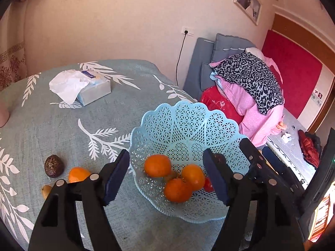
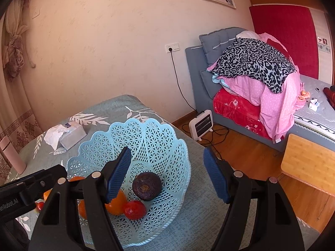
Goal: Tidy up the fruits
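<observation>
Your left gripper (image 1: 167, 175) and right gripper (image 2: 167, 173) both stand spread, pinching nothing, above the pale blue plastic lattice basket (image 1: 188, 121). It contains three oranges (image 1: 157, 165), one red fruit (image 2: 134, 209) and one dark purple fruit (image 2: 147, 186). Another dark fruit (image 1: 54, 165) and one orange (image 1: 77, 174) lie on the leaf-patterned tablecloth (image 1: 62, 129).
</observation>
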The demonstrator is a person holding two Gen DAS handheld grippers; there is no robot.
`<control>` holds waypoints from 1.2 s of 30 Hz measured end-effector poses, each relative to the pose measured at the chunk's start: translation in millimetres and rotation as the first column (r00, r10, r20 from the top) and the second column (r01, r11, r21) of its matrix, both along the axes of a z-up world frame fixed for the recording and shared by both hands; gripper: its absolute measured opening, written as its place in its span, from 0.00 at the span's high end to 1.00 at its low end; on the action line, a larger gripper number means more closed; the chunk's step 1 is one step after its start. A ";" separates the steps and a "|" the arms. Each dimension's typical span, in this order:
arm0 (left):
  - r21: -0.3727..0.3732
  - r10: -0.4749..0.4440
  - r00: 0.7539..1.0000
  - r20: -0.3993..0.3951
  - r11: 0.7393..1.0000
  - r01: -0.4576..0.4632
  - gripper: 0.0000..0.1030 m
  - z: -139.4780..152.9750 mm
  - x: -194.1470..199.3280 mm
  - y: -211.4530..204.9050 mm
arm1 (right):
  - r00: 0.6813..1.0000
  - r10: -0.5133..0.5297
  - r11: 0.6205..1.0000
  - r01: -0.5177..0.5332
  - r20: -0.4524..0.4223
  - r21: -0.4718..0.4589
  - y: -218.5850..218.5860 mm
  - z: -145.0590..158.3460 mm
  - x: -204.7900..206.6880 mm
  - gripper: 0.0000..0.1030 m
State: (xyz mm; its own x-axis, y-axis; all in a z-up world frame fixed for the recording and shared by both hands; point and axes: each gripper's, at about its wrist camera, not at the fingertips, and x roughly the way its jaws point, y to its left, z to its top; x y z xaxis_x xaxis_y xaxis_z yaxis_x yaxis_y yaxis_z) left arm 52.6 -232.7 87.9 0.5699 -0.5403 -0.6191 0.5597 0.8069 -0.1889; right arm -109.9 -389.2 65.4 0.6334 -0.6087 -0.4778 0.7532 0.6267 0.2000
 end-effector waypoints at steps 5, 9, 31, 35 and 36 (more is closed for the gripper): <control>-0.047 0.107 0.994 0.015 0.993 -0.106 0.13 12.3 8.4 35.6 | 1.000 0.000 1.000 0.000 -0.002 -0.011 1.3 0.7 0.2 0.29; -0.019 0.216 0.975 0.053 0.976 -0.215 0.12 20.5 14.1 64.2 | 1.000 -0.001 1.000 0.001 -0.009 -0.022 2.7 0.9 1.6 0.29; 0.084 0.401 0.912 -0.086 0.915 -0.394 0.38 -40.3 36.7 153.0 | 0.999 0.006 0.997 -0.010 -0.046 -0.083 14.8 0.5 9.3 0.23; 0.110 0.404 0.908 -0.112 0.913 -0.393 0.41 -55.5 34.2 160.2 | 0.999 0.008 0.996 -0.012 -0.051 -0.084 14.5 -0.6 9.2 0.23; 0.116 0.402 0.908 -0.117 0.914 -0.389 0.42 -58.9 32.9 160.2 | 0.999 0.009 0.996 -0.013 -0.053 -0.084 14.7 -0.7 9.3 0.23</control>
State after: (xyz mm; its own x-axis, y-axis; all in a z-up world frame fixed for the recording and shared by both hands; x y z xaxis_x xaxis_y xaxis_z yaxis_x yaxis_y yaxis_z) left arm 85.6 -72.5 29.0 0.6328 -0.2273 -0.7402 0.1650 0.9736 -0.1579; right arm -100.6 -374.5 64.6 0.6160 -0.6413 -0.4574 0.7540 0.6482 0.1066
